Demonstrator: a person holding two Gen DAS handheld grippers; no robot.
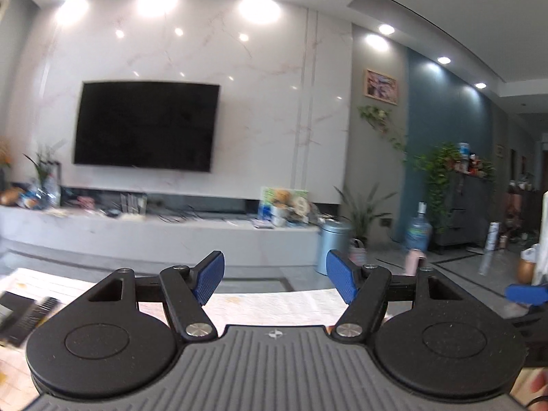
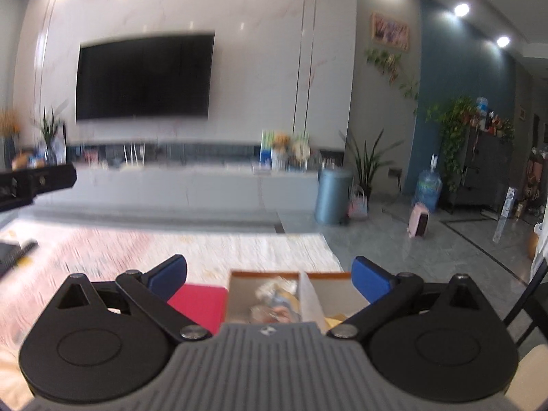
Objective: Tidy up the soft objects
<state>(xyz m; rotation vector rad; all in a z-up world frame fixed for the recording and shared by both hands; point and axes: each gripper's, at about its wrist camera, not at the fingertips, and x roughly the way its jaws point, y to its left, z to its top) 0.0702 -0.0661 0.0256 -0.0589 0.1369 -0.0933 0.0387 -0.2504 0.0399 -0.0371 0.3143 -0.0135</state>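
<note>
So the soft stuff looks like it's sitting in the cardboard box (image 2: 294, 294) right under the right tongs (image 2: 269, 279): a blurry jumble of pale, crinkly bits in the left compartment, with a divider running down the middle and something yellowish on the other side. Too smeared to say what each item is. A red flat thing (image 2: 200, 303), maybe a pouch or folder, lies just beside the box on its left. Both sit on the worktop (image 2: 171, 250), which has a light patterned cover.

Right tongs are spread wide with nothing between them. Left tongs (image 1: 275, 279) are wide too and empty, aimed out over the worktop edge toward the TV (image 1: 145, 125) wall and not at any item. A dark object (image 1: 24, 311) lies at the far left of the worktop.

Best guess at the step: between grabs, nothing picked yet or one just dropped off. Next move would need a tilt down toward the box, then picking one piece and pinching gently so it doesn't drag its neighbours along.
</note>
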